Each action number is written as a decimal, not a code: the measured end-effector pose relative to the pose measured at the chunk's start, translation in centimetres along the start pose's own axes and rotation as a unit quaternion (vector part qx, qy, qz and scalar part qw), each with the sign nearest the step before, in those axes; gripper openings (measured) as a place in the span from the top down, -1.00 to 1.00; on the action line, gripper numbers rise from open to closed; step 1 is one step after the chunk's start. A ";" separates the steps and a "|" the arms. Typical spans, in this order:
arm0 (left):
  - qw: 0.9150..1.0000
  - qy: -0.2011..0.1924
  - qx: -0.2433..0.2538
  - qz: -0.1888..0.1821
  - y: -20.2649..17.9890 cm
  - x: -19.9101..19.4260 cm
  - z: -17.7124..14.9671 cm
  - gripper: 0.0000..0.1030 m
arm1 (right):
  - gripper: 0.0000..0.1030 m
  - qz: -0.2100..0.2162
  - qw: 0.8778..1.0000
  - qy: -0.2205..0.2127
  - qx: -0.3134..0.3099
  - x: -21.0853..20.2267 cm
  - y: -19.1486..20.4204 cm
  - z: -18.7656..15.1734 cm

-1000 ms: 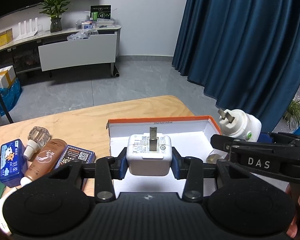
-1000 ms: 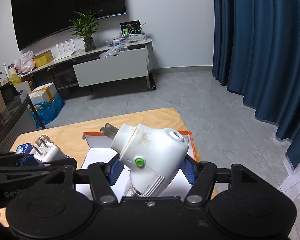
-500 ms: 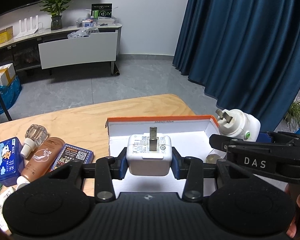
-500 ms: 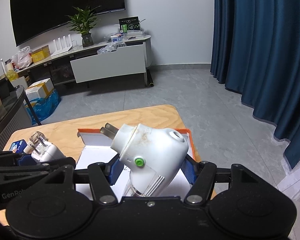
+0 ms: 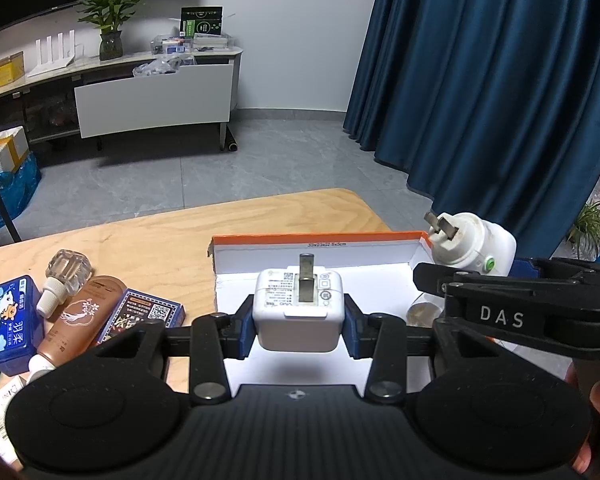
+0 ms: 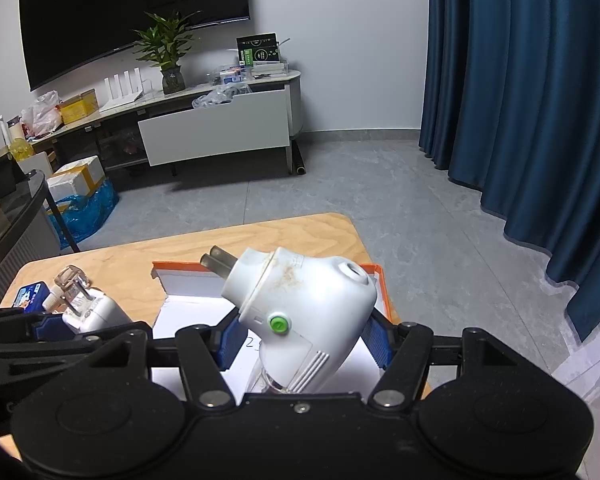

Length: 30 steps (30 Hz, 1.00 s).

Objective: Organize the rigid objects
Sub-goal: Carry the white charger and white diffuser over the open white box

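My left gripper (image 5: 299, 324) is shut on a white square charger (image 5: 299, 312), prongs up, held over the white floor of an orange-edged box (image 5: 316, 238). My right gripper (image 6: 302, 340) is shut on a white plug-in device (image 6: 304, 312) with a green button and two prongs, hanging over the same box (image 6: 374, 270). In the left wrist view that device (image 5: 474, 244) shows at the box's right side above the right gripper's black frame. The charger (image 6: 96, 314) appears at the left in the right wrist view.
On the wooden table (image 5: 148, 240) left of the box lie a blue tissue pack (image 5: 10, 324), a brown tube (image 5: 80, 316), a clear-capped bottle (image 5: 66, 280) and a dark card box (image 5: 148, 312). Blue curtains (image 5: 500, 92) hang to the right. A TV cabinet (image 5: 152, 92) stands across the floor.
Both grippers keep their grips. The view has drifted slightly, so the items on the left of the table sit a little further left and lower in the picture.
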<state>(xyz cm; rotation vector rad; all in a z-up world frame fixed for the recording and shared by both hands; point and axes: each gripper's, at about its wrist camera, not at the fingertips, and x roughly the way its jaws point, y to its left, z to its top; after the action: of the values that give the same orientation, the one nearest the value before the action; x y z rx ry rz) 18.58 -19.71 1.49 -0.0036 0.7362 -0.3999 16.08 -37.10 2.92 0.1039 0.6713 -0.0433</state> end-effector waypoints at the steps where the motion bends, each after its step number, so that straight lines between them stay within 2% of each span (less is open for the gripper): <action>1: 1.000 0.000 -0.001 0.000 0.0 0.0 0.0 0.17 | -0.44 0.000 1.000 0.001 -0.001 0.1 0.0 0.0; 30: 1.000 0.001 0.004 -0.001 -0.1 0.4 0.0 0.17 | -0.44 -0.007 1.000 0.007 -0.006 1.3 0.4 0.4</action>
<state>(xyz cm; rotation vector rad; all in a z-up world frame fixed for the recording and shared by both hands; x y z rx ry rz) 18.79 -19.96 1.26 0.0037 0.7365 -0.4053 17.38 -36.75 2.42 0.0885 0.6855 -0.0517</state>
